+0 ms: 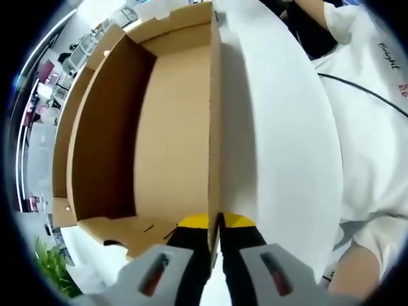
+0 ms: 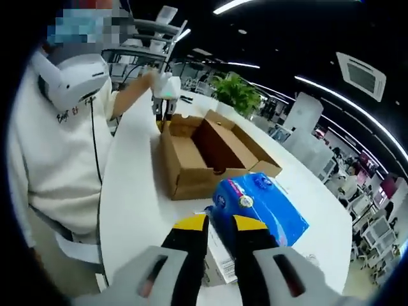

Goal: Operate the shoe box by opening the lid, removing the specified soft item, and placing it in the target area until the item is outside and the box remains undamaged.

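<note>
The box [image 2: 204,153], plain brown corrugated cardboard with its lid already open, lies on a smooth white table [image 2: 137,191], and everything here is placed against it. In the left gripper view the left gripper [image 1: 215,223] meets the box's near wall [image 1: 215,127] edge-on: its yellow-tipped jaws stand close together with the thin wall rising between them, apparently pinched. Left of that wall the box's inside [image 1: 159,140] is bare, flat board. Right of the wall the tabletop runs wide and unoccupied to the person [image 1: 376,115] in a white top.

In the right gripper view the soft item, a blue glossy plastic pack [image 2: 261,207], puffy and rounded, lies on the table just outside the box's near end, beside a folded-out flap [image 2: 264,169]. The right gripper [image 2: 220,224] hovers near the pack's left edge, jaws a little apart and holding nothing. At the box's far corner the left gripper [image 2: 167,102] shows. Beyond the box's far end stands a leafy plant [image 2: 239,92]. A small white card [image 2: 220,261] lies beneath the pack.
</note>
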{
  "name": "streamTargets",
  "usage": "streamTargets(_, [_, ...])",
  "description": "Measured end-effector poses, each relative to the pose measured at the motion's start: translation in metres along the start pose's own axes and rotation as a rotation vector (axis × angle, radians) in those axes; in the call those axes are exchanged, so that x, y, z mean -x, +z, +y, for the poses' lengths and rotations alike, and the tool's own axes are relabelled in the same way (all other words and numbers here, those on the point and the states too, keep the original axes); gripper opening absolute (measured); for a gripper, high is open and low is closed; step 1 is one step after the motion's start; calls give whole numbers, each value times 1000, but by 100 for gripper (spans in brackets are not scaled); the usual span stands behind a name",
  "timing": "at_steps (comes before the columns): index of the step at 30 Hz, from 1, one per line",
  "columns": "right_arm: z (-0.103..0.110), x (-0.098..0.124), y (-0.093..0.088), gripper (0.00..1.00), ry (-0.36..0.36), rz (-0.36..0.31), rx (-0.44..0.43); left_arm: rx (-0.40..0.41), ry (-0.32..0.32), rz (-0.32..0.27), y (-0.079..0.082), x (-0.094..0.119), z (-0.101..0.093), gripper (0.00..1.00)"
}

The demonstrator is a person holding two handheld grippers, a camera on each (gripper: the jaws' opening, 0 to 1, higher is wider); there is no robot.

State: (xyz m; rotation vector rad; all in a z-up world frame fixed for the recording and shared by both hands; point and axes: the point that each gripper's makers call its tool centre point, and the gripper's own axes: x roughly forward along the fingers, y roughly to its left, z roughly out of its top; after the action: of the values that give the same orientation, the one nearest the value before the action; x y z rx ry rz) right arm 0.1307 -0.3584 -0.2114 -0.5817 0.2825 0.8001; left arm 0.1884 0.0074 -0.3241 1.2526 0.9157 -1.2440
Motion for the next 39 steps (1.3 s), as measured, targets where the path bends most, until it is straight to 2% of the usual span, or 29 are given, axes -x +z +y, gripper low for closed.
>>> streamTargets(1, [-3,0,3,14,-14,-12,-14,0,1,-1,0,0,0,3])
streamTargets(2, [-6,0,11,14,-17,-68,-66,2,1,-2,0,0,0,4])
streamTargets(4, [-5,0,28,20,21,-188,-148,-1,3,-2,0,0,0,4])
streamTargets(5, [-12,1,33,22,5,-227,-223,-2,4,-3,0,0,0,4])
streamTargets(7, [-22,4,33,22,-45,-236,-227,-1,5,-3,0,0,0,4])
streamTargets(9, [-35,8,36,23,-115,-272,-252,0,7,-2,0,0,1,4])
streamTargets(12, [-45,11,34,29,-179,-273,-283,0,-2,1,0,0,0,3])
streamTargets(14, [-49,12,33,30,-213,-270,-319,-1,-5,7,0,0,-1,3])
streamTargets(17, [-59,15,38,29,-280,-291,-357,-4,-5,5,0,0,0,3])
streamTargets(21, [-74,25,54,28,-340,-366,-405,-4,-3,5,-1,0,0,3])
streamTargets(24, [-78,26,60,27,-356,-364,-412,-5,1,6,-1,0,0,3])
streamTargets(26, [-85,27,64,28,-399,-357,-430,-5,4,7,-1,0,0,3])
streamTargets(27, [-90,27,65,30,-422,-354,-454,-5,5,7,-1,0,0,3])
streamTargets(30, [-97,23,69,40,-430,-331,-464,-10,8,7,-1,0,0,3])
streamTargets(33, [-102,21,74,41,-472,-295,-382,-12,8,5,0,0,0,3])
streamTargets(35, [-102,15,82,45,-455,-294,-399,-5,4,6,0,0,0,3])
streamTargets(37, [-102,10,86,58,-445,-278,-393,4,1,9,0,0,1,4])
streamTargets(38, [-103,7,90,61,-448,-266,-386,4,-3,12,-1,0,1,4])
streamTargets(39, [-104,5,93,57,-452,-260,-385,6,-6,12,-1,0,1,3])
